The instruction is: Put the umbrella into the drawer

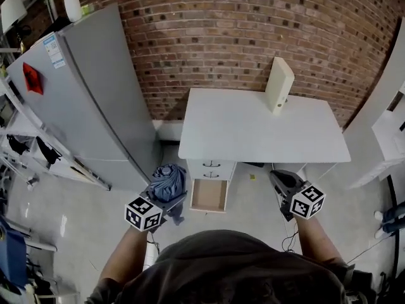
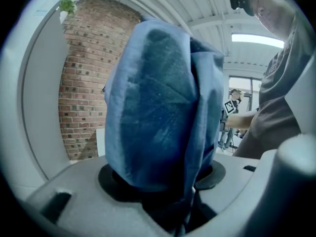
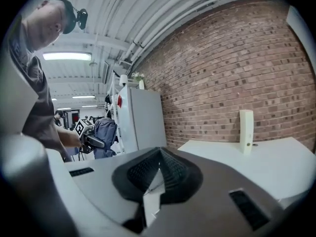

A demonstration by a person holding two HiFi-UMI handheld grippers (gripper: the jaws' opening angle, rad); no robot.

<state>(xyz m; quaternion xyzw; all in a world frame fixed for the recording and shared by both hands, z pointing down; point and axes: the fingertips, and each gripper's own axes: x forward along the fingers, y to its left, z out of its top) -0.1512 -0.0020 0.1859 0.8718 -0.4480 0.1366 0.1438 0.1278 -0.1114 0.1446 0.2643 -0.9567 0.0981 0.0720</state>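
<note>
1. Brick wall (image 1: 253, 30) backs a white desk (image 1: 253, 132), whose bottom drawer (image 1: 209, 195) stands open.
2. Left forearm (image 1: 123, 252) and right forearm (image 1: 316, 239) reach forward, flanking the drawer.
3. Left gripper (image 1: 163, 198) pinches the blue umbrella (image 1: 168, 181), just left of the drawer.
4. Right gripper (image 1: 276, 177) points at the desk with its jaws pressed together, empty.

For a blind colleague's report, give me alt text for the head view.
A person's left claw holds a folded blue umbrella near a white desk whose bottom drawer stands open. The right claw is empty.
</note>
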